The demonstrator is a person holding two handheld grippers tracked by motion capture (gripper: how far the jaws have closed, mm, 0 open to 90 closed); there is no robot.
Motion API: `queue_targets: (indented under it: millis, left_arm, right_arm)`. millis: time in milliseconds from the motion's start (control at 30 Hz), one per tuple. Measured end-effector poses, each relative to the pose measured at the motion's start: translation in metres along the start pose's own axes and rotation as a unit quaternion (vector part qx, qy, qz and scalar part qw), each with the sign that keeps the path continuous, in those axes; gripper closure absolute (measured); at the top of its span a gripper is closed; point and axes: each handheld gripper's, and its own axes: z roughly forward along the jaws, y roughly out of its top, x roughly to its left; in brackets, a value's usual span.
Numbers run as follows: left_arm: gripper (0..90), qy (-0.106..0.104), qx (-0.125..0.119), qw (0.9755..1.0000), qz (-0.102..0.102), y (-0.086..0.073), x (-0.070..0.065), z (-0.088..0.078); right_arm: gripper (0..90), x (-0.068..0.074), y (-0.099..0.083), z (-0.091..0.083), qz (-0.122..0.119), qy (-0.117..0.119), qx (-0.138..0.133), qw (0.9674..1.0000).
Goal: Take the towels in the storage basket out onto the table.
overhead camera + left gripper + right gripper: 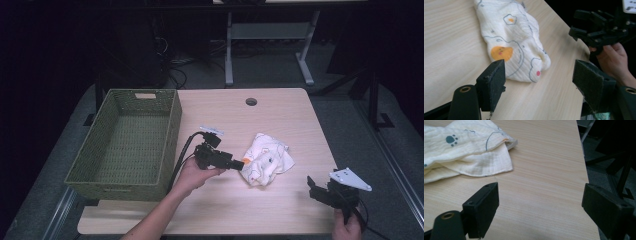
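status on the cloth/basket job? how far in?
Early. Done: nothing visible; the green woven basket holds nothing. In hand: the left gripper, jaws open, faces the crumpled white printed cloth lying on the light wooden table, pads not pressing it. The right gripper waits open over bare wood near the table edge. Left, probably: grasp the cloth and handle it, perhaps into the basket.

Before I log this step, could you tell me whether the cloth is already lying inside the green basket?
No, the cloth lies crumpled on the table, to the right of the green basket.
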Motion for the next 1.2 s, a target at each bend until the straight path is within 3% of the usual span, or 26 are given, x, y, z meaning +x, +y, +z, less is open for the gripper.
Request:
queue_targets:
  millis: [300,633,767,1000,1200]
  left_arm:
    - [25.9,-0.006,-0.001,0.9999,0.012,-0.011,-0.007,-0.003]
    - [24.8,-0.02,-0.011,0.9996,0.015,-0.038,-0.015,-0.008]
    - [24.8,-0.01,-0.012,0.9997,0.019,-0.05,-0.016,-0.008]
    - [24.8,-0.005,-0.004,0.9997,0.022,-0.065,-0.017,-0.007]
    - [24.5,-0.015,0.005,0.9996,0.022,-0.072,-0.019,-0.003]
  right_arm:
    - [13.9,-0.003,-0.002,0.001,0.006,-0.003,0.003,1.0]
    - [13.9,-0.001,-0.003,0.002,0.004,-0.004,0.008,1.0]
    - [13.9,-0.001,-0.003,0.002,0.005,-0.004,0.008,0.9999]
    - [13.9,-0.001,-0.004,0.003,0.005,-0.004,0.011,0.9999]
    - [13.9,-0.002,-0.005,0.004,0.004,-0.005,0.011,0.9999]
